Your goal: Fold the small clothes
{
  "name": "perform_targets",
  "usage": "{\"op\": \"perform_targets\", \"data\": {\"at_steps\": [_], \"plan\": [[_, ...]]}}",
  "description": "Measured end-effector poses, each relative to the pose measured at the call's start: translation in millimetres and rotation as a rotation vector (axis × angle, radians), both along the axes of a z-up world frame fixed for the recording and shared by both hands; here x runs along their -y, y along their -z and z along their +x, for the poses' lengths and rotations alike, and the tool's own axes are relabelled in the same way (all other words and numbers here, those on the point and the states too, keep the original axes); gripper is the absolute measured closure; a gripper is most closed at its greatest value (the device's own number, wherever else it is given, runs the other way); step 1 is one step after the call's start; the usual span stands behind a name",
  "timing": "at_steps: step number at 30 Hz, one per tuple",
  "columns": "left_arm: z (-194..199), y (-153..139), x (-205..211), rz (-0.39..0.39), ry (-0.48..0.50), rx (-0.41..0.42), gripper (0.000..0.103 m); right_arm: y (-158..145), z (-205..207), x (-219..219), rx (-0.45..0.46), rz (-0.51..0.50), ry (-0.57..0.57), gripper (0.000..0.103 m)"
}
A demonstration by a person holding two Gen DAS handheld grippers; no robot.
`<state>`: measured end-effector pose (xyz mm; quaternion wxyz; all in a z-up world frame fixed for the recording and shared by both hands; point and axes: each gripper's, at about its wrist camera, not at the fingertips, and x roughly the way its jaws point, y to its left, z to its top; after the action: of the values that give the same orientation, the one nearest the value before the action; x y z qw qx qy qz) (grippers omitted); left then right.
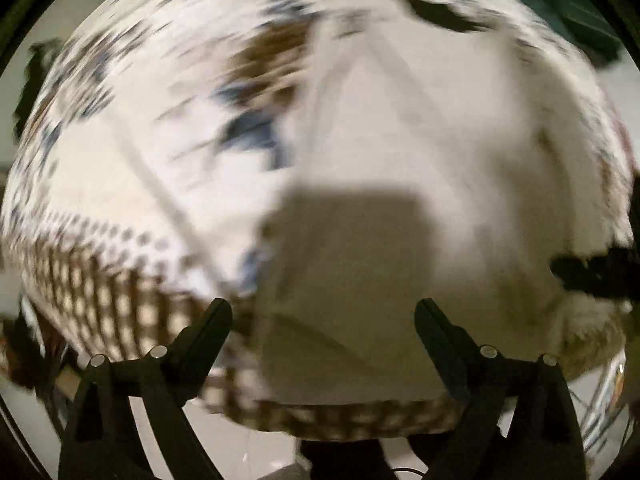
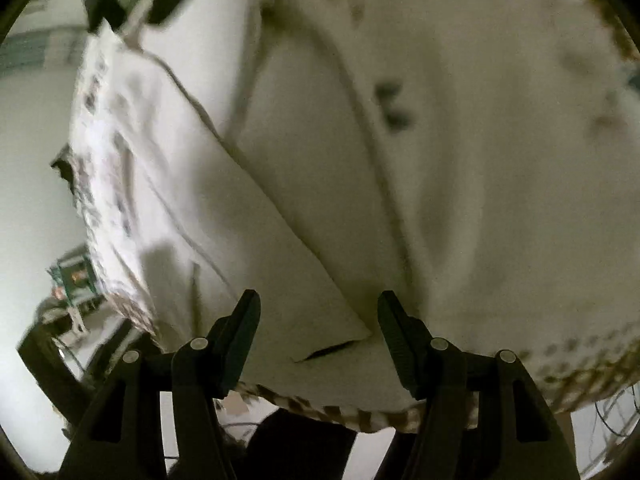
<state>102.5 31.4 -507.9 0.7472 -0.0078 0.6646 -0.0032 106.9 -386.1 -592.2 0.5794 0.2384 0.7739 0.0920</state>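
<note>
Left wrist view: left gripper [image 1: 323, 307] wide open, nothing btwn jaws, above blurred white garment [image 1: 400, 140] w/ brown checked hem at 6 o'clock.
Right wrist view: right gripper [image 2: 319, 300] about half open, garment's folded corner [image 2: 340, 332] btwn jaws, pads not pressing it.

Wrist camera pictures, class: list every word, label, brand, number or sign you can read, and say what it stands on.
None can be read.
Patterned cloth: dots, checks and blurred blue and brown shapes, no letters.
White garment: dark smudges, too blurred to tell.
Green object beside it: too small and blurred.
</note>
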Motion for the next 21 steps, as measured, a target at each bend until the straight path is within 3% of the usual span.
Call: {"op": "perform_targets", "data": {"at_steps": [1, 2, 10, 16, 19, 20, 21], "plan": [[-2.3, 4.7, -11.8, 0.017, -0.025, -0.007, 0.01, 6.0, -4.0, -2.6, -0.009, -0.012, -0.008, 0.062], [-4.0, 7.8, -19.6, 0.026, -0.039, -0.015, 0.01, 8.1, -8.6, -1.3, -0.016, -0.04, -0.023, 0.097], [-15.3, 26.8, -42.9, -0.007, -0.088, -0.054, 0.01, -9.0, -32.4, 1.7, 0.002, -0.122, -0.121, 0.098], [-11.8, 40.4, -40.7, -0.029, -0.069, -0.084, 0.01, -20.9, -33.3, -8.0, -0.036, -0.099, -0.125, 0.098], [-13.3, 45.1, -42.7, -0.055, -0.068, -0.096, 0.01, -33.4, -23.3, 13.2, -0.033, -0.034, -0.056, 0.079], [-13.7, 47.9, -42.5, -0.068, -0.07, -0.098, 0.01, -39.5, -21.2, 23.8, -0.018, -0.039, -0.026, 0.064], [-12.9, 52.0, -41.6, -0.083, -0.071, -0.101, 0.01, -42.4, -13.2, 25.5, -0.007, -0.05, 0.0, 0.054]]}}
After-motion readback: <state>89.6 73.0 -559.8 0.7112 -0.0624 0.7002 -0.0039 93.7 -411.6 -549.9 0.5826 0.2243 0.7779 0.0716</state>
